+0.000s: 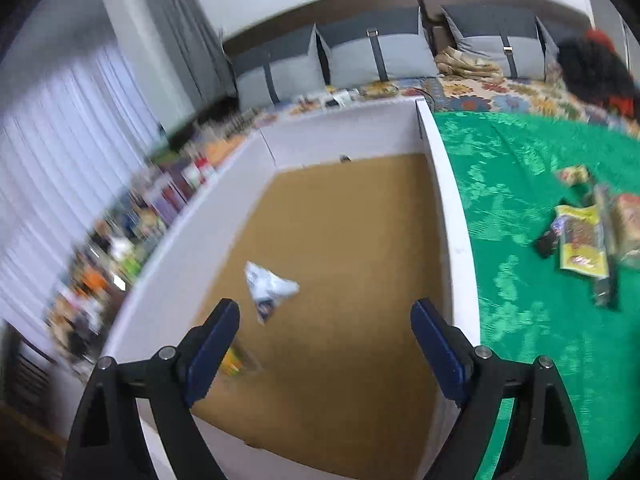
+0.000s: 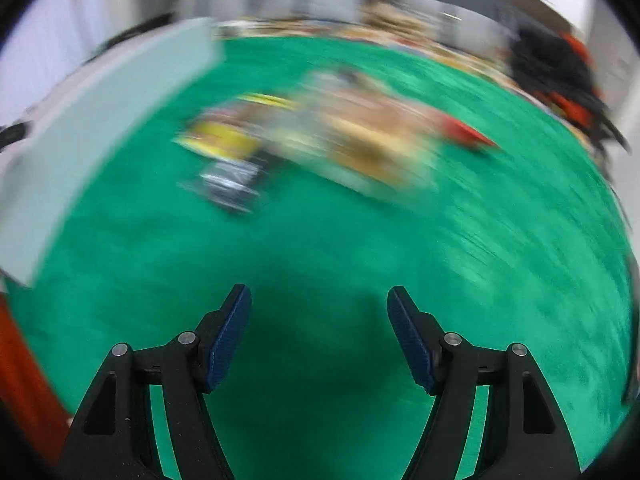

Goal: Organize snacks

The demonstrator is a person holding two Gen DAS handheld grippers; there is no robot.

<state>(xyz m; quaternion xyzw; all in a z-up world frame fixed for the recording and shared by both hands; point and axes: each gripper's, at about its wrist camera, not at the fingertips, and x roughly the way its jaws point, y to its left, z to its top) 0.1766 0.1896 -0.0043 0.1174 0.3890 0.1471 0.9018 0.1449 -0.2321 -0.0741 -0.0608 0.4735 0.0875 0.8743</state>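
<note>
Crinkly foil-and-plastic packets is what we're dealing with, so my guess is they're all light, soft and a bit slippery, and whatever's inside could crush if you squeeze hard. I'd pinch them by a flat sealed edge or a corner, not across the puffy middle. The small white packet (image 1: 269, 289) with dark print looks roughly triangular and sits over the brown cardboard floor of the white box (image 1: 444, 184), just beyond the left gripper (image 1: 325, 312); it's blurred, so I can't tell whether it's lying flat or not quite settled. Nothing's between those jaws, they stand wide apart, and a bit of a yellowish packet (image 1: 236, 360) peeks out behind the left finger, near the box's near-left wall. Out to the right of the box, on the green cloth (image 1: 520, 340), is the pile of snacks (image 1: 588, 236) not yet sorted: a yellow flat pouch, something dark and narrow, a couple of tan-ish ones. Same pile (image 2: 320, 136) shows up in the right wrist view, far ahead and really smeared, with a red packet (image 2: 468, 132) at its right end. The right gripper (image 2: 319, 300) is also spread wide and empty, hanging over bare green cloth well short of the pile. Far side of the room there's a sofa with grey cushions (image 1: 376, 56).
</note>
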